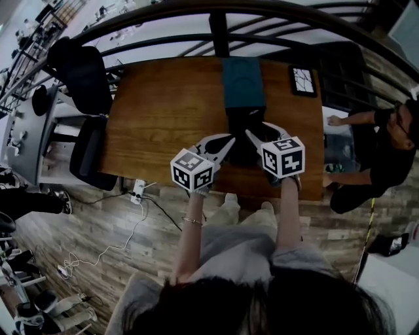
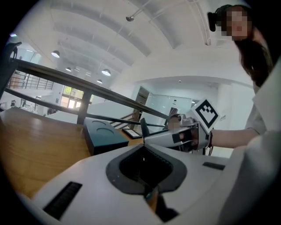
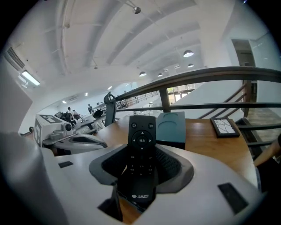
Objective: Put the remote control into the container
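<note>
The black remote control (image 3: pixel 141 136) stands upright between the jaws of my right gripper (image 3: pixel 141 147), buttons facing the camera; the gripper is shut on it. Beyond it on the wooden table (image 3: pixel 206 136) sits the teal container (image 3: pixel 171 127), lid side up with two round dents. In the head view the container (image 1: pixel 243 82) lies at the table's far middle, and both grippers hover just in front of it. My left gripper (image 2: pixel 143 146) is shut and holds nothing. It sits to the left of the right gripper (image 1: pixel 255 139), their tips close together. From the head view the remote is hard to make out.
A small framed picture (image 1: pixel 302 80) lies at the table's far right corner. A black office chair (image 1: pixel 85 75) stands off the left end. A person in black (image 1: pixel 380 154) sits at the right end. A dark railing (image 1: pixel 262 19) runs behind the table.
</note>
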Available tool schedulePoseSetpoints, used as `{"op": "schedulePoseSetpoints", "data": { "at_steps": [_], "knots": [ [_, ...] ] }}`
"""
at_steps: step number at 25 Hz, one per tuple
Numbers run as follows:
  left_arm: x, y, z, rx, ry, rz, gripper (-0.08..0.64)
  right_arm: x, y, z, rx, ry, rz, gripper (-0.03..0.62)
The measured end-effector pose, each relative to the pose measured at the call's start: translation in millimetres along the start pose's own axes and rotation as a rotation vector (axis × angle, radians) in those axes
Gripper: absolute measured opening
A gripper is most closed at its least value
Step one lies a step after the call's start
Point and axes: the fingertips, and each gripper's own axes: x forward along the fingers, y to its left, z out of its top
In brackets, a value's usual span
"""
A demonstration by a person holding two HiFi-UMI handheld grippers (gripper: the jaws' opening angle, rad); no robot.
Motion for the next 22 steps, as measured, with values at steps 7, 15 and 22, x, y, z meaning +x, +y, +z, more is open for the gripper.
{"op": "schedulePoseSetpoints", "data": {
  "at_steps": [7, 15, 22],
  "knots": [
    [2, 8, -12, -0.032, 0.024, -0.045, 0.003, 10, 2, -14, 0.015, 0.057, -0.055, 0.201],
    [5, 15, -26, -0.072, 0.058, -0.041, 0.003, 35, -3, -31, 0.011, 0.19, -0.071, 0.202],
    [4, 31, -39, -0.113, 0.081, 0.005, 0.003, 59, -9, -34, 0.002, 0.286, -0.073, 0.202]
  ]
}}
